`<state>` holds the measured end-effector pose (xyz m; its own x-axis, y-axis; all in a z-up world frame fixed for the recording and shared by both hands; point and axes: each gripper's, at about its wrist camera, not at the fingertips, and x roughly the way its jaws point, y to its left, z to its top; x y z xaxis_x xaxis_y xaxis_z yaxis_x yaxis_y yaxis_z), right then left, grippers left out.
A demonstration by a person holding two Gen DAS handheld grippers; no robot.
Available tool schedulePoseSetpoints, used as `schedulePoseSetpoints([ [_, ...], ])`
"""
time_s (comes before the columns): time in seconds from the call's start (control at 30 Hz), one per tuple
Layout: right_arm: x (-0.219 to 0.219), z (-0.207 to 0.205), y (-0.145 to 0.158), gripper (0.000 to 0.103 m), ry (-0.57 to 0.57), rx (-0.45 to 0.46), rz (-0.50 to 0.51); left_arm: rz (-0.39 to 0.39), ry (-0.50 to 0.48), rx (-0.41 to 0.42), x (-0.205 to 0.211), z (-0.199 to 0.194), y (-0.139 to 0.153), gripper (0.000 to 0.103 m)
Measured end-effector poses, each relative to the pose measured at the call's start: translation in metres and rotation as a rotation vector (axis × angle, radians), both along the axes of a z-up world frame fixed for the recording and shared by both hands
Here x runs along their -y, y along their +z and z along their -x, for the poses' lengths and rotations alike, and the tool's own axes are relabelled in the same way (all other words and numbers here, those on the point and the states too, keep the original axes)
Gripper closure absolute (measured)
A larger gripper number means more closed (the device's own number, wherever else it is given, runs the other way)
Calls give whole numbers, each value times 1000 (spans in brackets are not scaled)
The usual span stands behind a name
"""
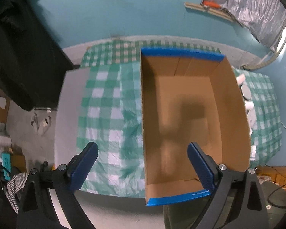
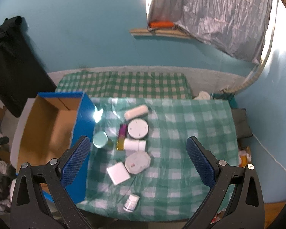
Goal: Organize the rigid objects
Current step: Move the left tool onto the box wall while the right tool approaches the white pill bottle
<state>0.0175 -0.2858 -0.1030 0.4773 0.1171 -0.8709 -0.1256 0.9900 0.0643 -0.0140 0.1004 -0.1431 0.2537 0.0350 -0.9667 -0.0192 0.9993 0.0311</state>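
Note:
An open cardboard box (image 1: pixel 228 103) with blue outer walls stands on the green checked cloth; it also shows at the left of the right wrist view (image 2: pixel 47 126). Its inside looks bare. My left gripper (image 1: pixel 143 162) is open and empty above the box's near left wall. My right gripper (image 2: pixel 138 158) is open and empty above a cluster of objects: a white round disc (image 2: pixel 138 128), a white case (image 2: pixel 136 111), a teal-lidded jar (image 2: pixel 100 139), a purple-yellow tube (image 2: pixel 121 136), a white bottle lying down (image 2: pixel 134 145), a white round tin (image 2: pixel 137 162), a white flat box (image 2: pixel 118 172) and a small pill bottle (image 2: pixel 131 203).
The cloth (image 2: pixel 190 152) covers a table against a teal wall. Dark clothing (image 1: pixel 19 57) hangs at the left. A few white objects (image 1: pixel 247 95) show just right of the box in the left wrist view. Clutter lies on the floor at both sides.

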Motion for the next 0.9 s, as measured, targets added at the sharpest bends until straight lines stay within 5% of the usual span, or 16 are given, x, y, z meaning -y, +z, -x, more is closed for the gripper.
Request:
schedulePoseSetpoints([
  [0.4, 16, 35, -83, 3, -84, -210, -19, 60, 67, -123, -17, 17, -50, 12],
  [0.73, 22, 59, -138, 4, -142, -326, -26, 87, 78, -207, -20, 21, -79, 49],
  [0.9, 16, 64, -165, 14, -159, -385, -23, 107, 58, -204, -18, 22, -79, 70],
])
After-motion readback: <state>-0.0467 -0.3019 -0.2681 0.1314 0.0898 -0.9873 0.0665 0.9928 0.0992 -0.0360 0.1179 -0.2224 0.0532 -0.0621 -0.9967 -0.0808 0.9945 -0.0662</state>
